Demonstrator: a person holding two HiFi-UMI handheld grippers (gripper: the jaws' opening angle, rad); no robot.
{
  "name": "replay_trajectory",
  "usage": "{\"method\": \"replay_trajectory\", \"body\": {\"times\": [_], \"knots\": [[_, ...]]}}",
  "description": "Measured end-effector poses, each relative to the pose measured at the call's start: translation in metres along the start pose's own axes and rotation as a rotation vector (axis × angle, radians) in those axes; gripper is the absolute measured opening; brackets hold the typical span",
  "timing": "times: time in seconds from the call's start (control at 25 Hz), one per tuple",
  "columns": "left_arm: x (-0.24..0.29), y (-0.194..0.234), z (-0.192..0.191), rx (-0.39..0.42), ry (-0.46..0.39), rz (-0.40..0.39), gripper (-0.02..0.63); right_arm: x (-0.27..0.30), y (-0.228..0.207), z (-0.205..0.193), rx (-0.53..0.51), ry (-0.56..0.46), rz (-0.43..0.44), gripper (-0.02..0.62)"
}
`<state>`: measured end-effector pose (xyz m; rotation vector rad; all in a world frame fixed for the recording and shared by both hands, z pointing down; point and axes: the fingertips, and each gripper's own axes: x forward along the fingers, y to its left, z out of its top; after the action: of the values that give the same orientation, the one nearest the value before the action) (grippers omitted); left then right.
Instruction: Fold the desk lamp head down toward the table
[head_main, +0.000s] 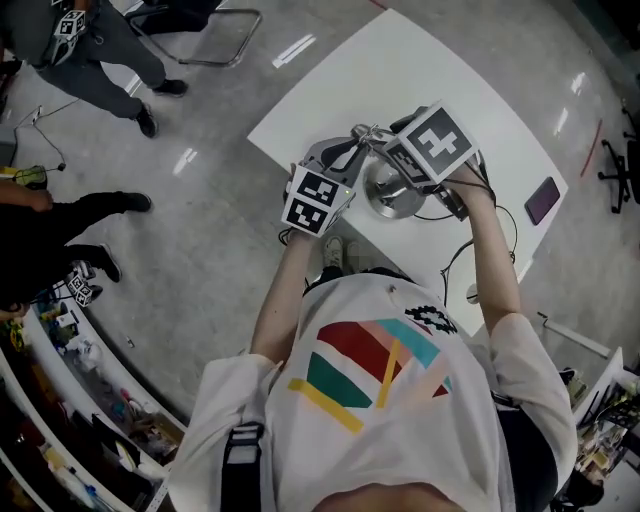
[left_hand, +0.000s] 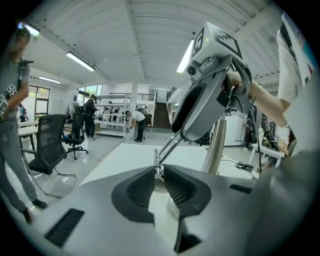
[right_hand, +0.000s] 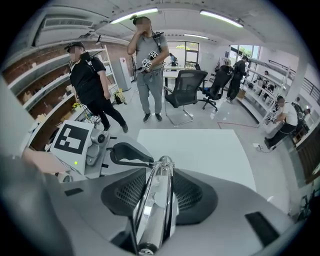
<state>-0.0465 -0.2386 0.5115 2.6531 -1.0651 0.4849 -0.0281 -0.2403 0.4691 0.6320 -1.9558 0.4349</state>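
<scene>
- Lamp post (right_hand: 152, 220) clamped tight in right gripper (right_hand: 161, 171), steadying the stand.
- Left gripper (left_hand: 159, 170) pinched shut on thin lamp arm (left_hand: 170, 146), likely to lever it down toward table (head_main: 400, 60).

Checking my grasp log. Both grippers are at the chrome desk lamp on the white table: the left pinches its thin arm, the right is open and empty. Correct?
The right gripper is not open and empty: the right gripper view shows its fingers shut on the lamp's thick shiny chrome tube. The rest holds: the left gripper pinches the thin chrome arm over the white table.
</scene>
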Motion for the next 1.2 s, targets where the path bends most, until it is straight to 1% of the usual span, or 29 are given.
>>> {"method": "replay_trajectory", "body": {"times": [0.16, 0.2, 0.24, 0.28, 0.32, 0.36, 0.44, 0.52, 0.6, 0.68, 0.72, 0.8, 0.84, 0.92, 1.04, 1.12, 1.16, 1.2], "knots": [[-0.007, 0.004, 0.0, 0.019, 0.029, 0.044, 0.087, 0.003, 0.01, 0.003, -0.054, -0.035, -0.022, 0.15], [-0.011, 0.004, 0.004, 0.008, 0.02, 0.048, 0.087, 0.003, 0.017, 0.004, -0.078, -0.052, -0.024, 0.15], [-0.016, 0.005, 0.009, -0.011, 0.0, 0.057, 0.087, 0.0, 0.018, 0.005, -0.114, -0.071, -0.052, 0.15], [-0.022, 0.007, 0.016, -0.034, -0.028, 0.072, 0.087, -0.008, 0.016, 0.008, -0.154, -0.103, -0.103, 0.15], [-0.027, 0.009, 0.025, -0.054, -0.06, 0.089, 0.087, -0.02, 0.012, 0.013, -0.179, -0.162, -0.146, 0.15], [-0.031, 0.013, 0.034, -0.069, -0.09, 0.106, 0.087, -0.035, 0.01, 0.021, -0.172, -0.249, -0.164, 0.15], [-0.032, 0.023, 0.051, -0.078, -0.139, 0.141, 0.087, -0.068, 0.002, 0.041, -0.1, -0.449, -0.147, 0.15], [-0.023, 0.034, 0.07, -0.061, -0.169, 0.164, 0.087, -0.098, -0.014, 0.06, -0.039, -0.6, -0.154, 0.15], [-0.011, 0.033, 0.098, -0.013, -0.173, 0.151, 0.087, -0.118, -0.029, 0.068, -0.009, -0.677, -0.189, 0.15], [-0.006, 0.027, 0.141, 0.069, -0.181, 0.143, 0.087, -0.133, -0.039, 0.07, 0.023, -0.715, -0.196, 0.15], [-0.008, 0.026, 0.166, 0.1, -0.203, 0.15, 0.087, -0.141, -0.044, 0.072, 0.048, -0.738, -0.194, 0.149], [-0.021, 0.024, 0.206, 0.115, -0.265, 0.176, 0.087, -0.161, -0.05, 0.075, 0.111, -0.804, -0.195, 0.15], [-0.031, 0.021, 0.216, 0.113, -0.293, 0.19, 0.086, -0.173, -0.049, 0.074, 0.144, -0.844, -0.195, 0.149], [-0.052, 0.011, 0.222, 0.113, -0.328, 0.206, 0.086, -0.197, -0.044, 0.066, 0.203, -0.925, -0.182, 0.149], [-0.084, -0.003, 0.224, 0.104, -0.386, 0.226, 0.086, -0.22, -0.041, 0.042, 0.293, -1.027, -0.163, 0.149], [-0.101, -0.007, 0.223, 0.057, -0.455, 0.239, 0.087, -0.23, -0.044, 0.025, 0.365, -1.103, -0.172, 0.149], [-0.103, -0.007, 0.221, 0.031, -0.478, 0.243, 0.087, -0.233, -0.045, 0.017, 0.396, -1.138, -0.184, 0.149], [-0.101, -0.008, 0.216, 0.018, -0.48, 0.245, 0.087, -0.234, -0.046, 0.012, 0.416, -1.16, -0.199, 0.149]]}}
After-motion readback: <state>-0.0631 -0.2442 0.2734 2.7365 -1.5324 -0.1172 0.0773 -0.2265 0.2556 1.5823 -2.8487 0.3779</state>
